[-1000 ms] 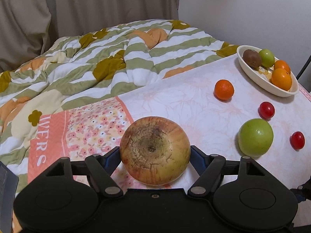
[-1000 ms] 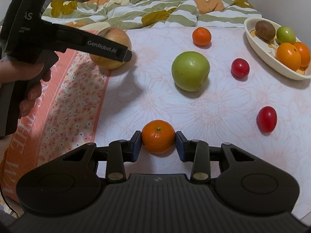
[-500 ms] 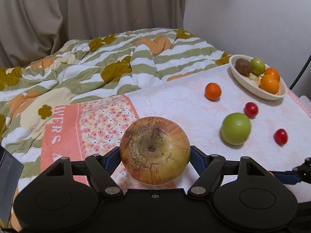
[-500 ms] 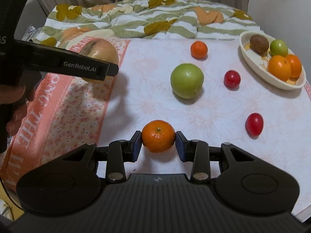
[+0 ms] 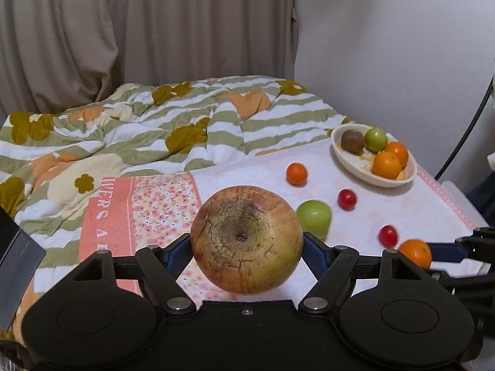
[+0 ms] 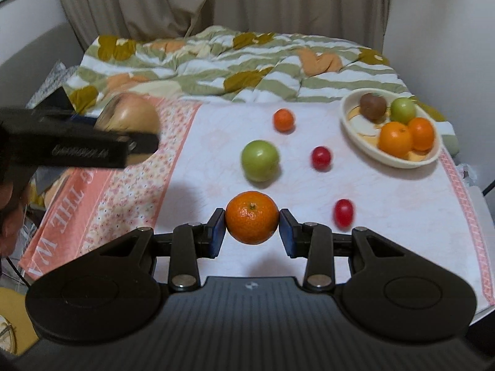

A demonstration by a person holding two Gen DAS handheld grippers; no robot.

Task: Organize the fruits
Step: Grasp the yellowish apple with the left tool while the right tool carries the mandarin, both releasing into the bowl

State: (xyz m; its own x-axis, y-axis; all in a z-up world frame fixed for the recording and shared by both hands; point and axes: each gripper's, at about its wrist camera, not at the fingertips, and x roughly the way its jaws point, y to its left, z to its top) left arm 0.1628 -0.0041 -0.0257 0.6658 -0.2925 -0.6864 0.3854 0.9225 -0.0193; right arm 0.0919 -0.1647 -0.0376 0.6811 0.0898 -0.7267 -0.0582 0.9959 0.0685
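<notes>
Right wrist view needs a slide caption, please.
Right hand-held gripper holds a mandarin above the fruit-strewn cloth.

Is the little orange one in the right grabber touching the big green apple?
Apart. In the right wrist view, white cloth shows between the mandarin, held in the right gripper, and the green apple lying beyond it.

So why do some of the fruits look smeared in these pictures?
Motion blur, most likely: in the left wrist view the green apple and red cherry tomatoes smear while the clamped apple stays crisp; in the right wrist view the left claw is blurred, the held mandarin sharp. The fisheye bends the edges.
</notes>
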